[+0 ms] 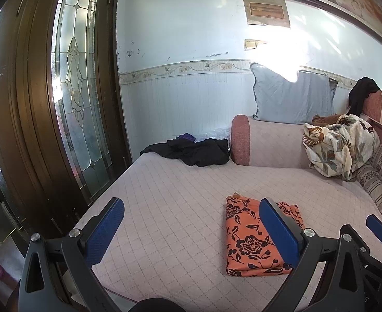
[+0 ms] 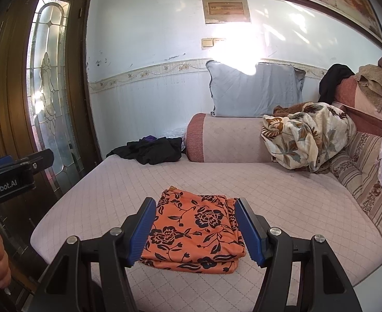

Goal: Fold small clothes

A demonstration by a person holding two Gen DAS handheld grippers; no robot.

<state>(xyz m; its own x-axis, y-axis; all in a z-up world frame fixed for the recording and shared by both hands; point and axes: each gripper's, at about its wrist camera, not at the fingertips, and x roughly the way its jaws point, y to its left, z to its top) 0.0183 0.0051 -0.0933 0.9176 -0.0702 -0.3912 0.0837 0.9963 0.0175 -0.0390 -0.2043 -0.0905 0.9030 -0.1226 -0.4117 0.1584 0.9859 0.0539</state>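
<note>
Both my grippers hang spread wide over the sofa seat [image 2: 282, 195], holding nothing; the orange floral garment [image 2: 198, 226] lies folded flat near its front edge. Judged done or near it: lift straight off without snagging layers. Right gripper [image 2: 196, 228] straddles the cloth; left gripper [image 1: 191, 231] sits just left of it.

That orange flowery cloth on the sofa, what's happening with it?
A person is folding small clothes, holding a two-finger gripper in each hand. The orange cloth with black flower print lies folded into a neat rectangle on the pale quilted sofa seat. The right gripper hovers open right in front of it, touching nothing. The left gripper is open too, off to the cloth's left. A crumpled black garment waits unfolded at the far end of the seat.
</note>
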